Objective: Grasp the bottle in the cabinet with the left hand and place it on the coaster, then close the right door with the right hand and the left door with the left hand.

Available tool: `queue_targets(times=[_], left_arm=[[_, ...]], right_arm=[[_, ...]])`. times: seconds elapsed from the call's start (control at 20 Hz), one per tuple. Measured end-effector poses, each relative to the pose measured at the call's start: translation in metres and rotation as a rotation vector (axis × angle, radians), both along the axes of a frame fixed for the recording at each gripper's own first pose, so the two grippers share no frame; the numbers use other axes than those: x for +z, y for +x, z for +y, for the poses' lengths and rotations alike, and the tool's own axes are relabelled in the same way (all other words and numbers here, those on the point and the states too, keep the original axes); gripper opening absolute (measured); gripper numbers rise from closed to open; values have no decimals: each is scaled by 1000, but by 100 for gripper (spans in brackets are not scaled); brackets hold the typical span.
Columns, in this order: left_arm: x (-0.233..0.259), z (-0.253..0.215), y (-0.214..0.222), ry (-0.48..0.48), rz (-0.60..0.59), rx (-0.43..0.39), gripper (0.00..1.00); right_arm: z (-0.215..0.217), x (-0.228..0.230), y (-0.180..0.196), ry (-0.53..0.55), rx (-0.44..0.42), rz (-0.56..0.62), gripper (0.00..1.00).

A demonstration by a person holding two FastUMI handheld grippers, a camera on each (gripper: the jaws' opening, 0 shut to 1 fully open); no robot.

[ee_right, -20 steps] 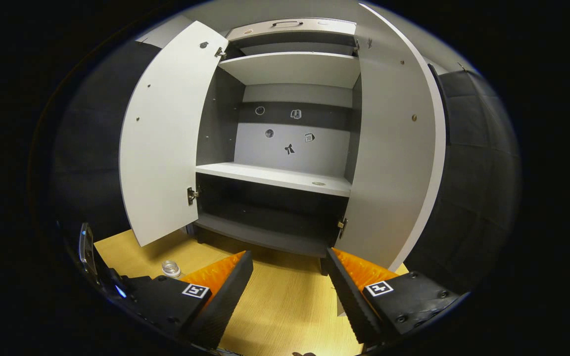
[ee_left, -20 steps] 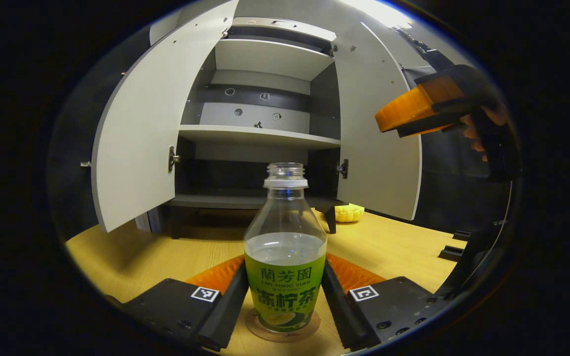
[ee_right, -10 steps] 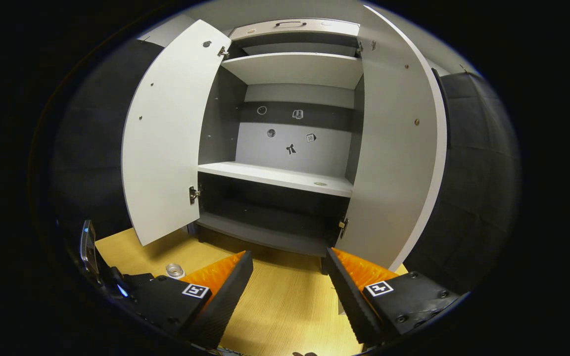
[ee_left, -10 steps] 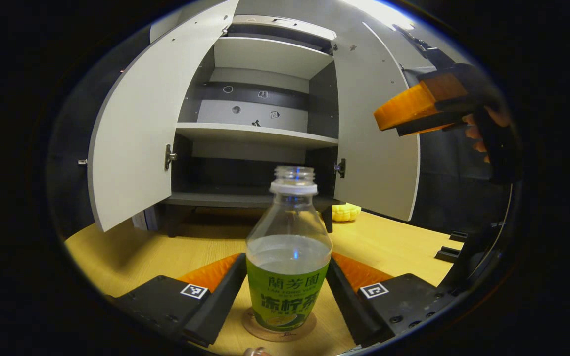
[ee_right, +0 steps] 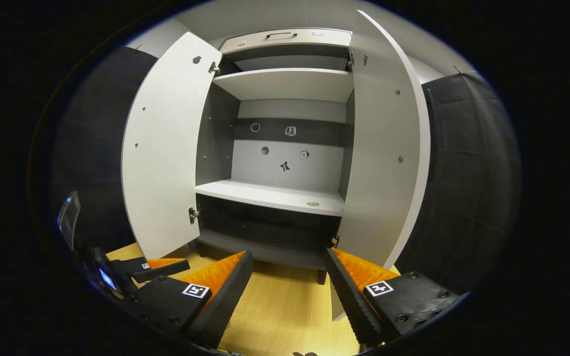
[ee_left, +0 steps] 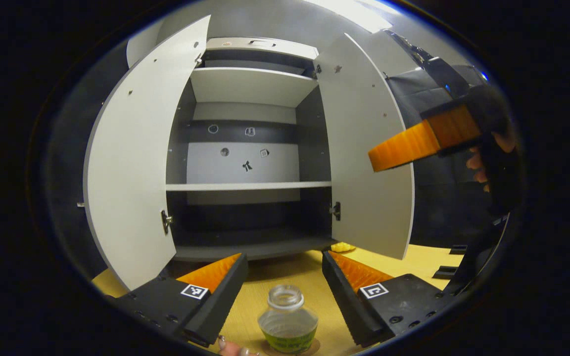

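**Bottle on coaster, both doors open**

The left gripper (ee_left: pixel 285 277) hangs spread above the bottle (ee_left: pixel 287 321), touching nothing — the bottle stands upright on the coaster (ee_left: pixel 314 349) near the table's (ee_left: pixel 265 291) front edge. The right gripper (ee_right: pixel 289 282) (jaws also apart, holding nothing) faces the cabinet (ee_right: pixel 275 198), between its left door (ee_right: pixel 166 148) and right door (ee_right: pixel 389 148).

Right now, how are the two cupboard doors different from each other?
In the right gripper view, the left door shows its whole inner face, while the right door stands more edge-on, so it looks narrower. The right gripper sits near the foot of the right door; the left door stands farther off, above the left gripper. Both doors are pale grey, hinged to the cabinet, and open.
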State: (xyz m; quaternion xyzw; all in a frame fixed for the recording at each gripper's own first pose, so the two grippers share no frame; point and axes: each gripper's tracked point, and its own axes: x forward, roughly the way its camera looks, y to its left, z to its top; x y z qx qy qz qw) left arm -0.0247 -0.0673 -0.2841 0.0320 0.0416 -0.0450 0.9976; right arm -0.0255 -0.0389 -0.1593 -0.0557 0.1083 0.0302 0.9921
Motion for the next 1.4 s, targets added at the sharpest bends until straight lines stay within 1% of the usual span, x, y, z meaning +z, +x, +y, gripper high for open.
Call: queue_targets(times=[0.2, 0.35, 0.55, 0.65, 0.8, 0.85, 0.9, 1.0, 1.15, 1.25, 1.4], left_arm=[[66, -3, 3, 10, -28, -26, 95], [105, 5, -3, 19, -33, -28, 94], [140, 23, -15, -33, 19, -10, 95], [161, 47, -22, -37, 26, 45, 95], [192, 97, -38, 33, 1, 167, 95], [200, 109, -45, 41, -1, 202, 95], [211, 123, -51, 40, -7, 235, 95], [226, 152, -65, 42, -11, 313, 95], [243, 186, -84, 76, -22, 417, 95], [251, 200, -96, 82, -24, 461, 95], [258, 213, -105, 37, -33, 495, 95]], right_arm=[[-21, 42, -3, 2, -58, -35, 98], [-38, 77, -11, 44, -114, -70, 98], [-69, 114, -17, 71, -188, -119, 98], [-87, 129, -19, 98, -227, -148, 98], [-125, 140, -21, 85, -297, -178, 98], [-137, 141, -20, 74, -318, -181, 94], [-148, 142, -17, 69, -333, -184, 98], [-159, 143, -11, 72, -347, -187, 98], [-164, 150, 3, 93, -333, -212, 98], [-166, 150, 11, 77, -320, -215, 98], [-164, 151, 21, 70, -284, -208, 98]])
